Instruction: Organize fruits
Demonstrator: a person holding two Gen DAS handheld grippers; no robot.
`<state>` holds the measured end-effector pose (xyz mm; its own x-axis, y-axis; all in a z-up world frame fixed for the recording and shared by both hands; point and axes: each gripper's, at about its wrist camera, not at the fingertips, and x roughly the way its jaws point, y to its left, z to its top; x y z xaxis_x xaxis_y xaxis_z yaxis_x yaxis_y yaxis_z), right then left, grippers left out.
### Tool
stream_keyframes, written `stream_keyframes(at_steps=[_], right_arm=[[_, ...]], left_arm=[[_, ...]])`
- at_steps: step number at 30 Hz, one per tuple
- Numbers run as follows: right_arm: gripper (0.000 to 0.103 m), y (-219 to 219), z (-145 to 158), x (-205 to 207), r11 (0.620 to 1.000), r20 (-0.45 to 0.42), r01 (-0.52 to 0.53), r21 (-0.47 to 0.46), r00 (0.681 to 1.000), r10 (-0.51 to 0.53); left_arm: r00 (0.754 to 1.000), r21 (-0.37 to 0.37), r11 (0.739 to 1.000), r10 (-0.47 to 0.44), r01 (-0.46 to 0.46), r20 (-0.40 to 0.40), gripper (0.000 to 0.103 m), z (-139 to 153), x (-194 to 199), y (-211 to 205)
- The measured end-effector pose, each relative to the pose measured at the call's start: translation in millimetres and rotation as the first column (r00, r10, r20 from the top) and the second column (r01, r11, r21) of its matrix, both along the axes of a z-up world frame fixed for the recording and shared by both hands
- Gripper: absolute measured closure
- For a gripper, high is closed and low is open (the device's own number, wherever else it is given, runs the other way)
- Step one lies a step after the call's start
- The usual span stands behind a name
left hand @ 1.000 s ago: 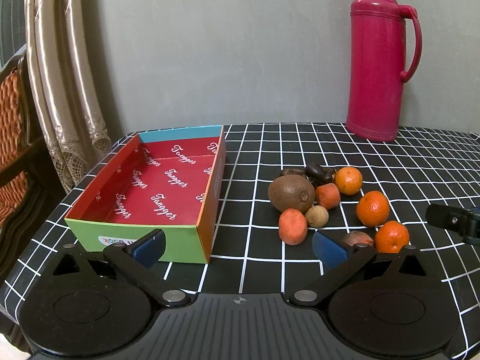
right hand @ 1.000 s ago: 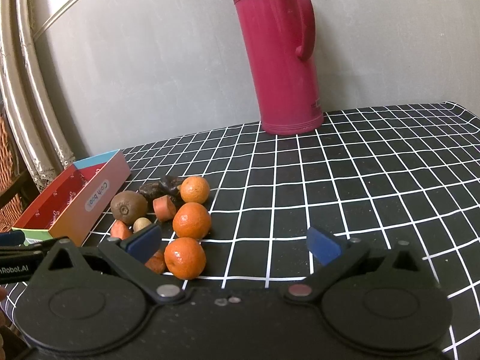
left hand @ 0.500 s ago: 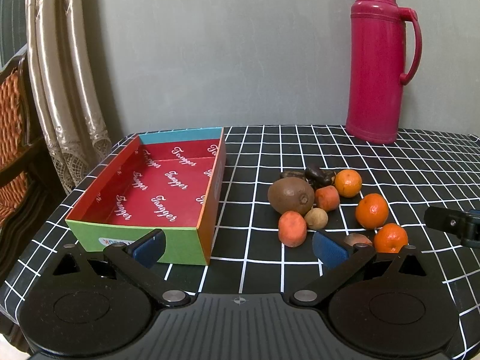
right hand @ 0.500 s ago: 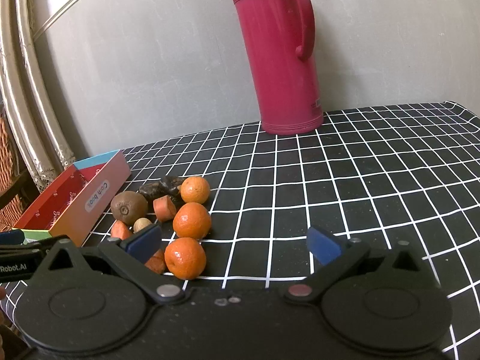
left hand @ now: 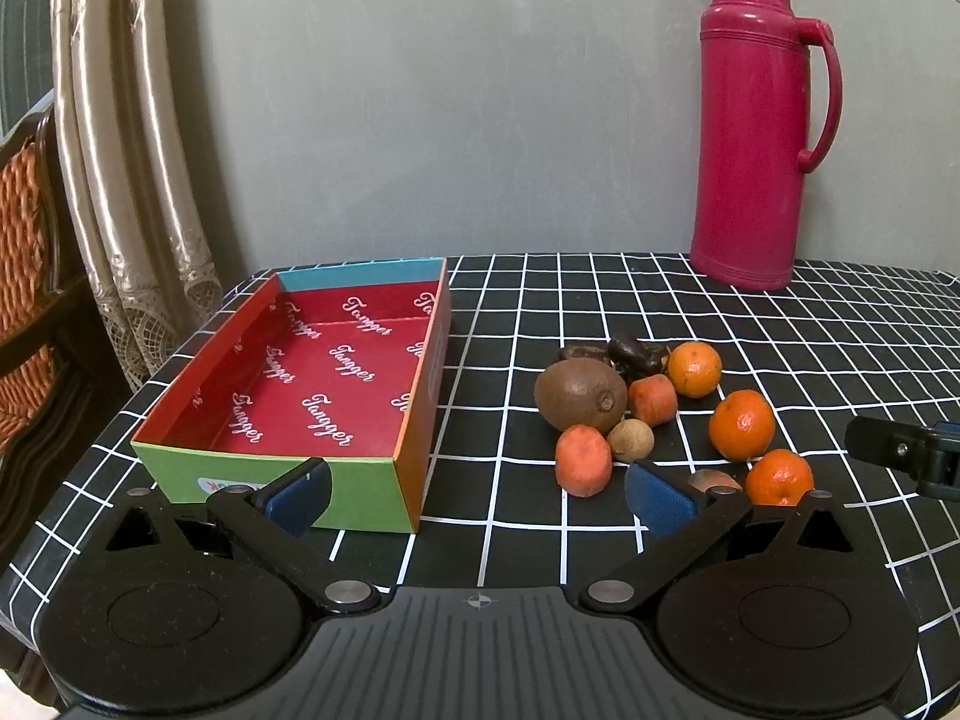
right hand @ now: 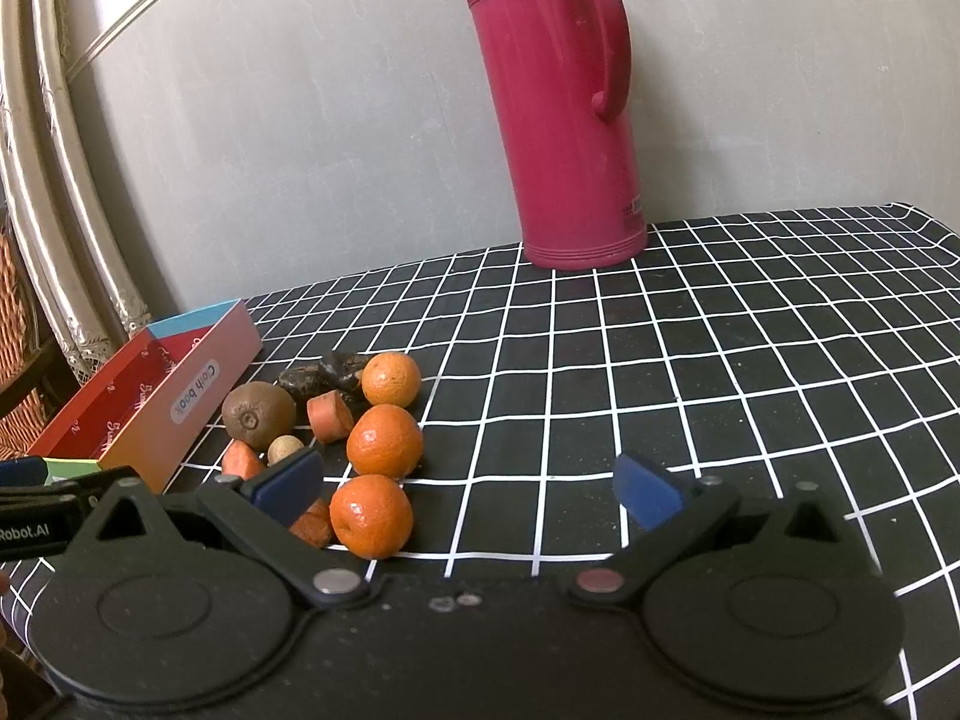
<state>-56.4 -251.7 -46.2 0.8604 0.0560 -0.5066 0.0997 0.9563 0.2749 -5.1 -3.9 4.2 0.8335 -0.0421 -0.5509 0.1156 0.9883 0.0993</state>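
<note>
Oranges point(right hand: 371, 516) beside the box point(left hand: 360, 468) look firm but rollable; I'd pinch across the middle. Both tongs point(left hand: 477, 495) point(right hand: 468, 489) gape empty.

My left gripper point(left hand: 479, 489) hangs level and low, blue-padded jaws spread wide, gripping nothing. My right gripper point(right hand: 468, 483) sits beside it, jaws equally wide and unloaded.
</note>
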Motion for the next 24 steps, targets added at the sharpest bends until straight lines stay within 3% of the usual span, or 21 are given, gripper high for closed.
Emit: stream_keyframes(at_steps=[14,24], right_arm=[[0.0,1,1,-1,1.0,0.002,0.004,-0.002,1.0,-0.004],[0.0,-1,2,-3,1.0,-0.003,0.022,0.013,1.0,-0.022]], left_arm=[[0.999,0.012,1.0,-0.024,0.023,0.024,0.0,-1,-5,-4],[0.992,0.051,0.994,-0.105,0.102,0.073,0.0,-8,-13,-20]])
